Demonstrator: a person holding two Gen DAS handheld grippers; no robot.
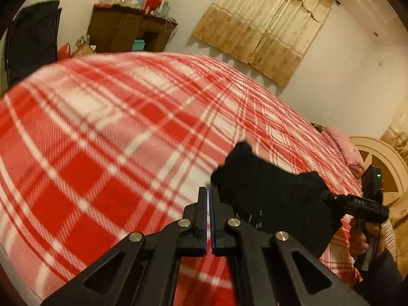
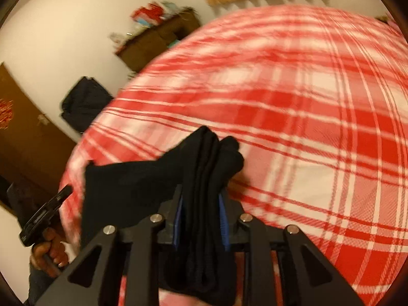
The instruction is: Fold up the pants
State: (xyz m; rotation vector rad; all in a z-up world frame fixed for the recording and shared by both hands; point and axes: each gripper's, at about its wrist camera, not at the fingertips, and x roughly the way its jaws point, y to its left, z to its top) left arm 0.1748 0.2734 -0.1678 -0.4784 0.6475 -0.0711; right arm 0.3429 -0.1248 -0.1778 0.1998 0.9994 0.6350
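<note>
Pants (image 2: 204, 178): thick folded bundle clamped in right claw (image 2: 201, 204), over the plaid bed (image 2: 306, 127). Left claw (image 1: 210, 199) clenched, empty, beside the bundle. Risk: one-sided hold, loose flap hangs left; layers could slip and unfold when set down.

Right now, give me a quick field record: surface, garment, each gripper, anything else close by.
surface: red and white plaid blanket covering the bed
garment: black pants, bunched in thick layers, hanging over the blanket
right gripper: jaws part open, pads pressed on the bunched pants
left gripper: jaws shut, nothing visible between the pads; pants lie just to its right in the left wrist view
holding hand: person's hand on the right gripper's handle
background: wooden cabinet, curtain
image quality: motion blur in both views
</note>
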